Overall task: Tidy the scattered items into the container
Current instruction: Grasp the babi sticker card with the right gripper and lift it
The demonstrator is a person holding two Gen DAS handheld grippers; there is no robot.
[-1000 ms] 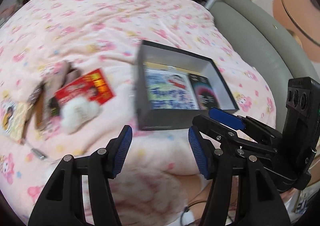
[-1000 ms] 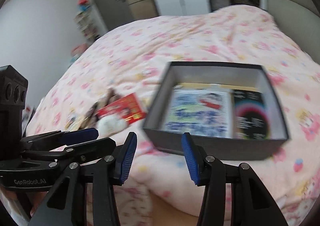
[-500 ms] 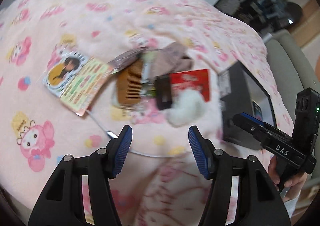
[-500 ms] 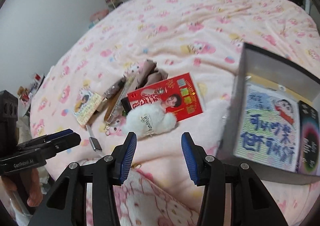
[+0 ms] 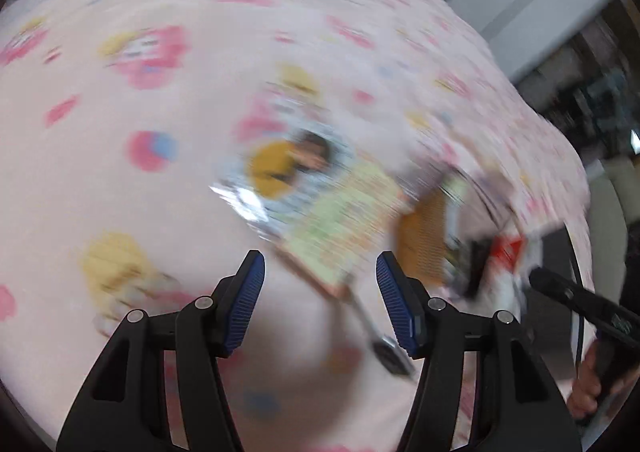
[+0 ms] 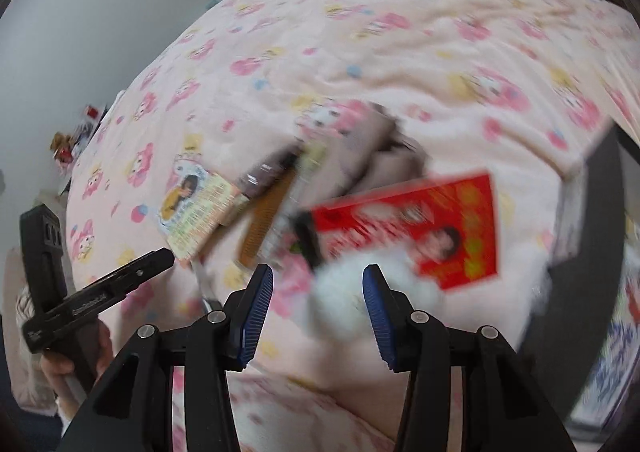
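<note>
Two tools have swung away from the grey box point(image 6: 600, 236) within the last second and now bear on the scattered pile on the bed point(image 6: 400, 32). The left tool point(image 5: 320, 296) hangs wide open and empty just short of the printed card point(image 5: 320, 204). The right tool point(image 6: 318, 300), equally open and empty, frames the white plush point(image 6: 344, 284) lying against the red card point(image 6: 420, 228). The box sits at the right edge, beside the pile. Picking, I judge, comes next.
</note>
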